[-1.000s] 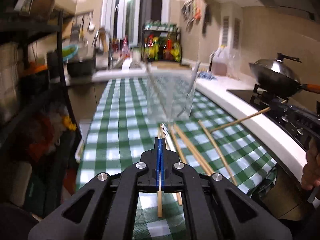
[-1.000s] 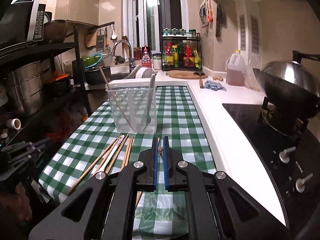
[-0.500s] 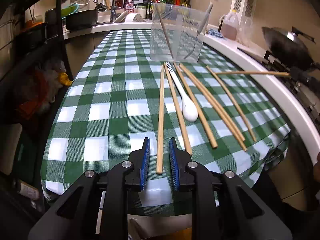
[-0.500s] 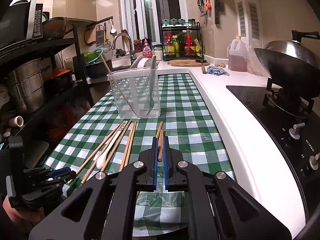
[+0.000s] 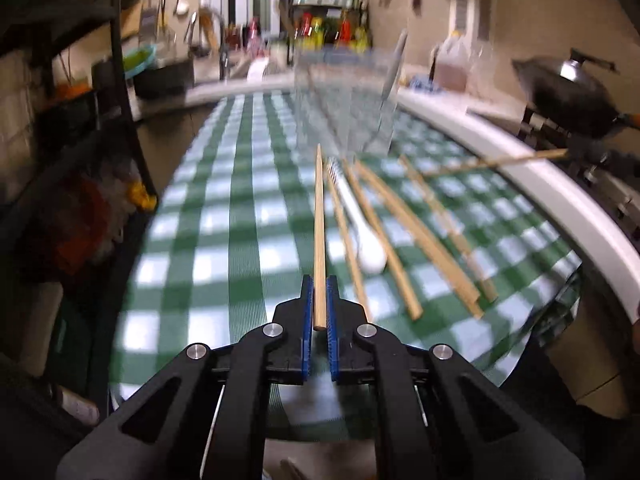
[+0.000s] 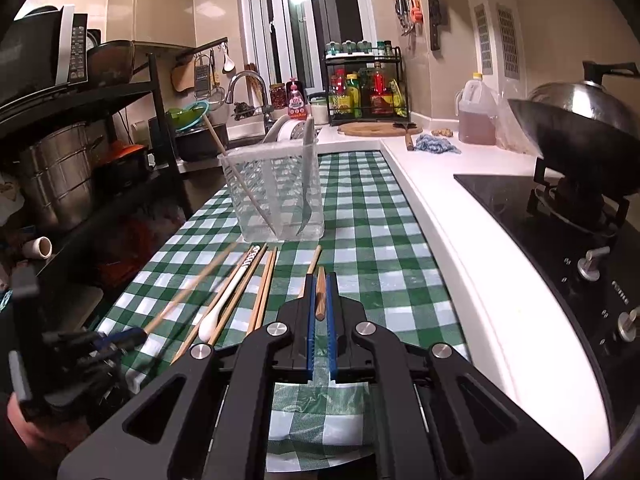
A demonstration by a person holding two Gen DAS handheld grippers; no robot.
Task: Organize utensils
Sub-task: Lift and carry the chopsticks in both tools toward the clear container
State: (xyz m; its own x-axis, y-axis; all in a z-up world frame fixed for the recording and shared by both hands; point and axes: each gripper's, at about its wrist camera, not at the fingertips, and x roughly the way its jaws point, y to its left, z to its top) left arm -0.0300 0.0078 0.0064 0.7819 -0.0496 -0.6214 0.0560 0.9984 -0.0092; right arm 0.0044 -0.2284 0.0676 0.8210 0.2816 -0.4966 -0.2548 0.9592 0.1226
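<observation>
Green-checked tablecloth (image 5: 248,240): left gripper (image 5: 319,300) clamped on a chopstick (image 5: 319,232) pointing at the clear utensil holder (image 6: 276,196); right gripper (image 6: 319,300) clamped on another chopstick (image 6: 320,294). Loose chopsticks (image 5: 416,232) and white spoon (image 5: 366,236) lie between; cloth's left side bare.

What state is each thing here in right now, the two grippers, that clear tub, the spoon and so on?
Left gripper: shut on a chopstick.
Right gripper: shut on another chopstick.
Clear tub: upright, holding one chopstick and a metal utensil.
White spoon: lying flat on the checked cloth.
Wok: on the stove, lidded.

Beige walls (image 6: 160,8) — bright window (image 6: 300,12)
</observation>
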